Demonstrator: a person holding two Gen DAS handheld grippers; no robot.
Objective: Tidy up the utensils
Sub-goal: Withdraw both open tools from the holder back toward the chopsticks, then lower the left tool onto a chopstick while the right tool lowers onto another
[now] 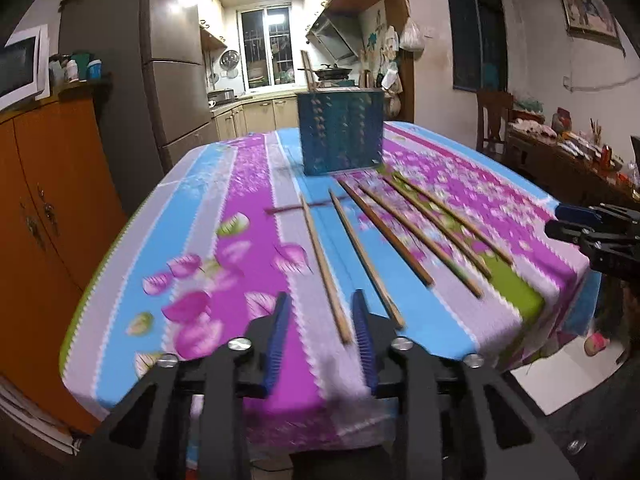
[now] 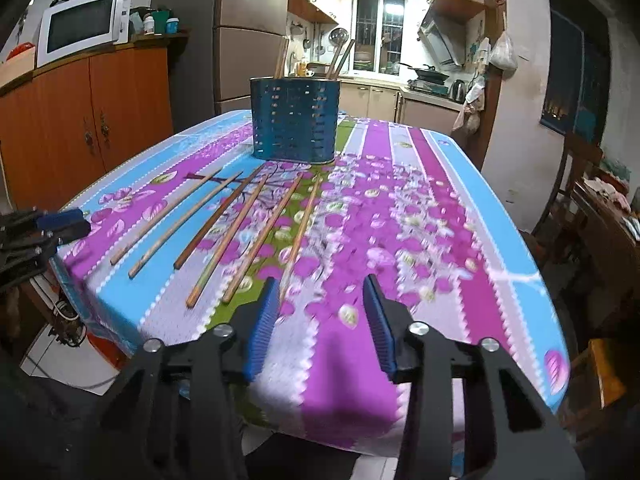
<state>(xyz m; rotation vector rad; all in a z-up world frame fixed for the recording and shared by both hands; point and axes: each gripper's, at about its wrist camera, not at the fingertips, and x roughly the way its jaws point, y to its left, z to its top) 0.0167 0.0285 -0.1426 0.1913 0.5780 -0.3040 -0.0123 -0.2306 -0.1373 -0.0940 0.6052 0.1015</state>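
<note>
**Still six chopsticks loose on the cloth, both grippers empty**

Plainly, the left gripper (image 1: pixel 320 304) hovers over the near edge of the table (image 1: pixel 120 312), its blue pads apart with nothing between them. One fingertip (image 1: pixel 282 308) stands at about 9 o'clock of the nearest chopstick's (image 1: pixel 326 276) near end, the other just beside a second chopstick (image 1: pixel 366 258), touching neither as far as the blur allows.

From the right wrist view, the right gripper (image 2: pixel 320 292) is likewise parted and holds nothing; its left pad (image 2: pixel 266 308) sits close to the near end of the rightmost chopstick (image 2: pixel 304 224).

Six chopsticks (image 2: pixel 224 220) lie side by side on the flowered tablecloth (image 2: pixel 400 240), fanning out from the utensil holder (image 2: pixel 295 120) toward the near edge. The perforated blue holder stands upright at 12 o'clock of them, with two chopsticks (image 2: pixel 340 60) already leaning inside it.

Each gripper shows in the other's view: the right one at 3 o'clock in the left wrist picture, the left one at 9 o'clock in the right wrist picture, both off the table's corners.
</note>
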